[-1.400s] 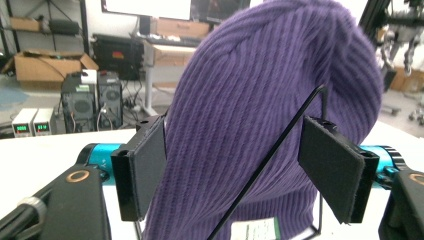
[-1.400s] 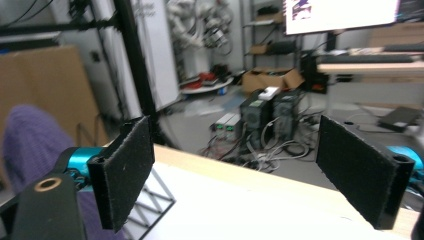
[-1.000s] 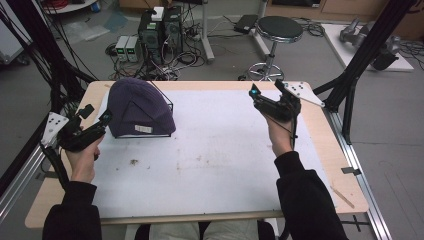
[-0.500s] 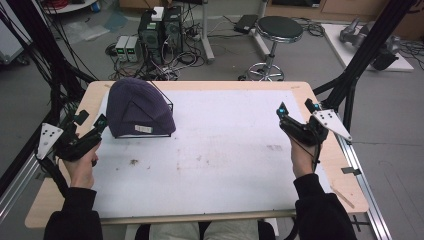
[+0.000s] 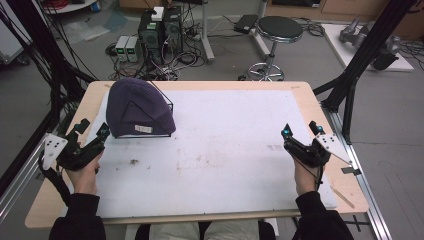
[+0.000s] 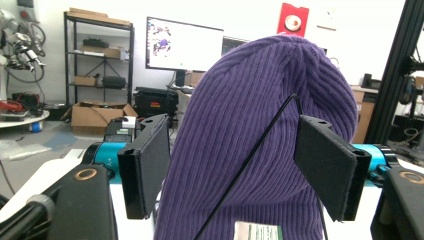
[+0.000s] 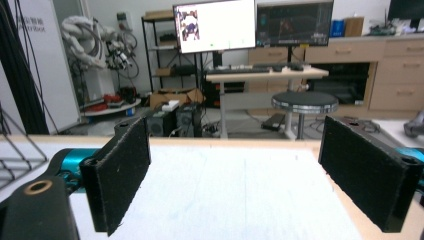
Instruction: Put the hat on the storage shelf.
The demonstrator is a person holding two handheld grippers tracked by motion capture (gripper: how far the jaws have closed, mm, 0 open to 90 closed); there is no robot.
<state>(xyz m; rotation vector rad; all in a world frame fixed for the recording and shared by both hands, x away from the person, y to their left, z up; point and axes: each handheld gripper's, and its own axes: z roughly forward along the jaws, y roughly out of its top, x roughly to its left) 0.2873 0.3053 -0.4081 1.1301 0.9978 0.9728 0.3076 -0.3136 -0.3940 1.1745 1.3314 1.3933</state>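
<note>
Purple ribbed knit, a beanie (image 5: 137,105), is seen draped over a black wire stand (image 5: 167,112) at the far left of the white-covered table (image 5: 235,150). Just beside it the left tongs (image 5: 93,132) are held parted with nothing gripped; their jaws have just been closing slightly. Well apart, the right tongs (image 5: 300,130) are held wide open and empty

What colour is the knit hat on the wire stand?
Purple hat, ribbed knit; clearest in the left gripper view.
</note>
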